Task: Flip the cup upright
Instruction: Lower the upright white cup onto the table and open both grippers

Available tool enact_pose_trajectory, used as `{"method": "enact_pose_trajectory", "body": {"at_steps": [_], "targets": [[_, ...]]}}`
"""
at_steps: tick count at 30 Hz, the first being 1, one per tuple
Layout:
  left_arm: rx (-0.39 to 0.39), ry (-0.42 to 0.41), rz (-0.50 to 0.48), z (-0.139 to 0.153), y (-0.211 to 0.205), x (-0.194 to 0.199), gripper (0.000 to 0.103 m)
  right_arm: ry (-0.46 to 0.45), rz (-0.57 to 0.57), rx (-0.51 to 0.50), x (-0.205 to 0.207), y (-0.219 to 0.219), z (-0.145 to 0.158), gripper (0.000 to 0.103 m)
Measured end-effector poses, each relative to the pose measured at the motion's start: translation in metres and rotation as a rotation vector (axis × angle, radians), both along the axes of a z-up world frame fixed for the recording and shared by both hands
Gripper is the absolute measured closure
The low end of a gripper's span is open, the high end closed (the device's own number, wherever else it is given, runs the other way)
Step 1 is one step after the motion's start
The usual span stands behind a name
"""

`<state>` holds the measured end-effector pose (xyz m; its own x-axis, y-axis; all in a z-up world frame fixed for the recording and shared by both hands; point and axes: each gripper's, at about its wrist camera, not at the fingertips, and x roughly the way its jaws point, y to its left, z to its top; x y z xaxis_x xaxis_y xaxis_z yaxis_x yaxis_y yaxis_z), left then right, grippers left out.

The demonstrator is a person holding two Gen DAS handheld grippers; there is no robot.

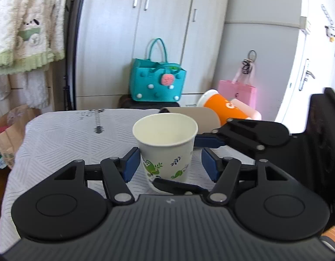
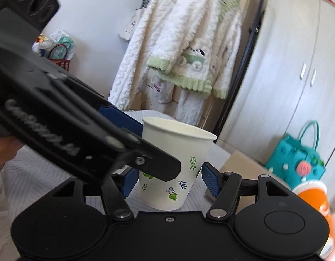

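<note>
Paper cups, four counted. One white cup with leaf print, upright, mouth up, on the quilted white tabletop, standing between the blue pads of both claws. One plain tan cup lying on its side behind it. One orange cup and one pale pink cup, tilted, nested together at the right.

Claws, two. Left claw: jaws wide, one pad just beside the cup wall, the other apart from it. Right claw: jaws wide, straddling the cup, gaps visible on both sides.

Bags beyond the tabletop: one teal tote, one pink gift bag.
</note>
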<state>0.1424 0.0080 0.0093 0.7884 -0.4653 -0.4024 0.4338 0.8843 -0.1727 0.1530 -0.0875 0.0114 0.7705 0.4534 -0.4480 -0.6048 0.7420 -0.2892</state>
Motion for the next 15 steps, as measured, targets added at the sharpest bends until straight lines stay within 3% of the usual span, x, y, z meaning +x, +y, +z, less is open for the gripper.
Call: {"method": "enact_pose_trajectory", "body": {"at_steps": [3,7,11,15], "targets": [[-0.003,0.02,-0.019,-0.003,-0.007,0.001,0.042,0.056,-0.031,0.032,0.006,-0.005,0.0,0.034],[-0.111,0.137,-0.029,-0.011,-0.001,0.011,0.042,0.09,-0.053,0.055,0.009,-0.01,0.0,0.034],[-0.072,0.109,0.02,-0.013,-0.004,0.007,0.042,0.108,-0.046,0.066,0.01,-0.013,-0.001,0.033],[-0.085,0.116,0.016,-0.011,-0.004,0.003,0.04,0.122,-0.069,0.094,0.004,-0.019,-0.001,0.028]]}}
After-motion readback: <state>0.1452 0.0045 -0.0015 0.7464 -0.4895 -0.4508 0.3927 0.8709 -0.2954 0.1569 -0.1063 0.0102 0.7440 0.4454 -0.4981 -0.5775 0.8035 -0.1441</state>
